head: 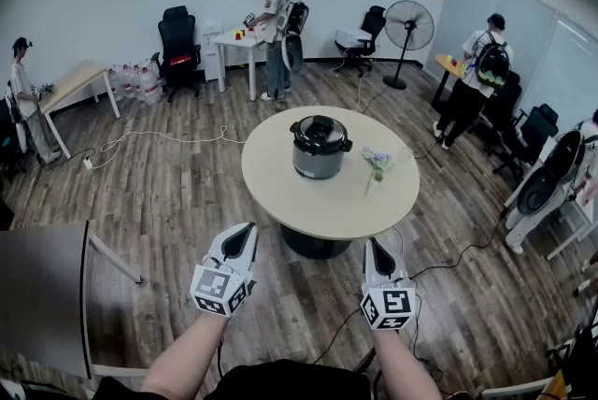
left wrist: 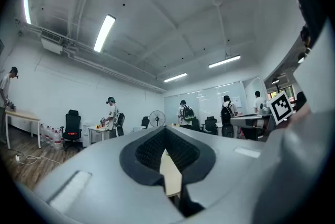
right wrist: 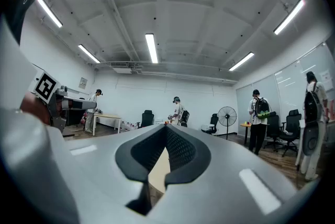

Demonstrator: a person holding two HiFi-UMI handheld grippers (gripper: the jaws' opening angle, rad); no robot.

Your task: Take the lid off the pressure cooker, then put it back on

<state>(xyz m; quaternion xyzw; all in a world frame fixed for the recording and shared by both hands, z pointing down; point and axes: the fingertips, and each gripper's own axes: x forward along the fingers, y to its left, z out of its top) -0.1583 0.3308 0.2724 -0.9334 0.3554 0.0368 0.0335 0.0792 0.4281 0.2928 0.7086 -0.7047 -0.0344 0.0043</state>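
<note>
The pressure cooker (head: 320,146), silver with a black lid on it, stands near the middle of a round beige table (head: 280,188) in the head view. Both grippers hang well short of the table, over the wood floor, and point level toward it. My left gripper (head: 247,230) is shut with nothing in it, and so is my right gripper (head: 373,245). In the left gripper view the jaws (left wrist: 166,134) meet tip to tip, and the right gripper view shows the same (right wrist: 166,131). The cooker is hidden behind the jaws in both gripper views.
A small vase of flowers (head: 377,166) stands on the table right of the cooker. A grey desk (head: 37,295) sits at my near left. Cables (head: 159,138) lie on the floor. Several people, office chairs (head: 177,48) and a standing fan (head: 408,26) ring the room.
</note>
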